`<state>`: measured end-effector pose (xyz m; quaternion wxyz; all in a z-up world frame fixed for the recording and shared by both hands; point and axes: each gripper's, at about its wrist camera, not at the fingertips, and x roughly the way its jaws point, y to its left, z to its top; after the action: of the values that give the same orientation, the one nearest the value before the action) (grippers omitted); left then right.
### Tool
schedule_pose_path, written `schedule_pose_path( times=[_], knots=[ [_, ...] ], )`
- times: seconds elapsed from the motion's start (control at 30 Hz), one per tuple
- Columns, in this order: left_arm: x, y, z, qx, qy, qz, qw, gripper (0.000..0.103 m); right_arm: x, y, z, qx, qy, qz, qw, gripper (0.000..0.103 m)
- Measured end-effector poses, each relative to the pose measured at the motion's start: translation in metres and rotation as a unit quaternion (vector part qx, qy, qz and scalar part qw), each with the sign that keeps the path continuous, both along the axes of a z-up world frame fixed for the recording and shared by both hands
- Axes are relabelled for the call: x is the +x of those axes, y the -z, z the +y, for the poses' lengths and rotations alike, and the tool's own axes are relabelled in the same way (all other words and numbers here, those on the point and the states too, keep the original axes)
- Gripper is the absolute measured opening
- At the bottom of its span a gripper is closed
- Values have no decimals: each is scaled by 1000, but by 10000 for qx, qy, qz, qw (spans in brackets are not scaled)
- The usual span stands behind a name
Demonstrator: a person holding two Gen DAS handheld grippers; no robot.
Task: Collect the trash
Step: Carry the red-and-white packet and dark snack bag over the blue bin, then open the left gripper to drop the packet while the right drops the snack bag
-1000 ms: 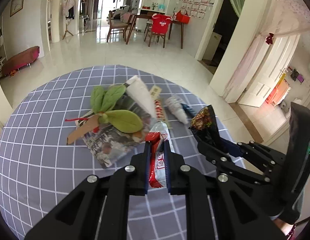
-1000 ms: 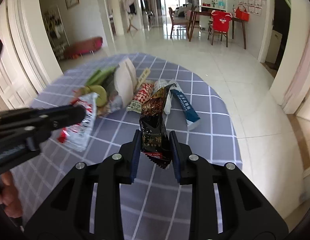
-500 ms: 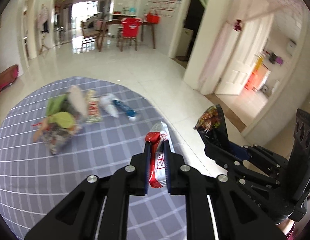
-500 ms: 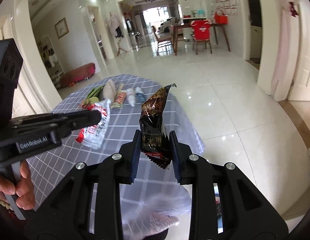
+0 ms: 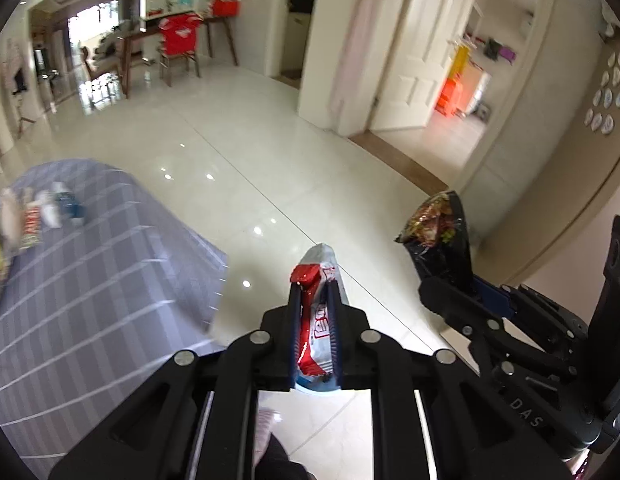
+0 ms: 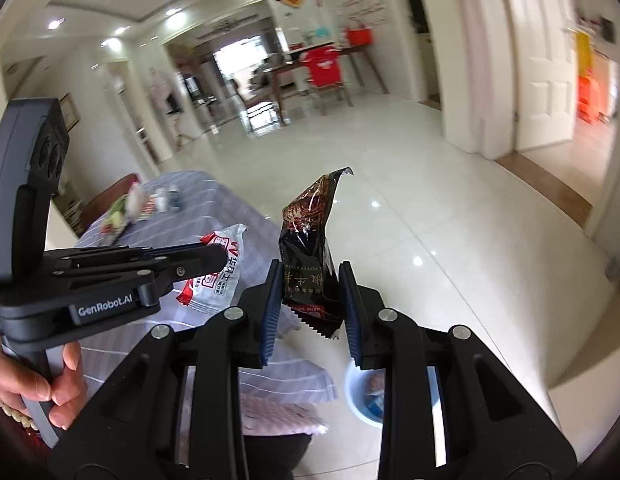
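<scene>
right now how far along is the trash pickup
Partly done. Already in the bin on the floor: a few pieces show inside it. In hand: the left gripper is shut on a red-and-white wrapper, and the right gripper has a dark snack bag between its jaws, above the bin. Left: several wrappers lie on the checked tablecloth.

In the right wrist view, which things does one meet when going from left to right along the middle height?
Person's hand → left tool → red-and-white snack wrapper → dark brown foil snack bag → white panelled door.
</scene>
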<state>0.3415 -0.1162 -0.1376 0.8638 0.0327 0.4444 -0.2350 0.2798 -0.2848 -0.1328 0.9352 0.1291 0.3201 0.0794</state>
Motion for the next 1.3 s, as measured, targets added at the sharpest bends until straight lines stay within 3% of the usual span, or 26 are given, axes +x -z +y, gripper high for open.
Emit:
schedule_pose_path(
  times=[0.1, 0.13, 0.17, 0.23, 0.5, 1.2, 1.23, 1.27, 1.3],
  knots=[
    [5, 16, -24, -11, 140, 151, 9998, 14, -8, 12, -26, 85, 307, 47, 9995, 28],
    [7, 21, -30, -23, 153, 228, 9996, 18, -12, 16, -33, 104, 422, 36, 9990, 28],
    [9, 27, -36, 22, 151, 326, 9994, 41, -16, 20, -40, 122, 515, 32, 9986, 28],
    [11, 39, -45, 207, 19, 401, 9990, 73, -17, 26, -50, 172, 641, 52, 9978, 28],
    [10, 53, -53, 373, 22, 398, 9985, 74, -11, 45, -49, 239, 611, 253, 9975, 29],
    [14, 39, -25, 688, -341, -22, 9971, 75, 4, 48, -26, 156, 446, 279, 9985, 30],
    [14, 39, -23, 679, -350, -23, 9971, 75, 5, 47, -27, 128, 508, 229, 9984, 35],
    [15, 38, -21, 675, -356, -21, 9971, 75, 6, 47, -26, 99, 570, 198, 9981, 62],
    [16, 38, -19, 685, -370, -21, 9970, 76, 6, 47, -28, 65, 660, 160, 9977, 74]
  ],
)
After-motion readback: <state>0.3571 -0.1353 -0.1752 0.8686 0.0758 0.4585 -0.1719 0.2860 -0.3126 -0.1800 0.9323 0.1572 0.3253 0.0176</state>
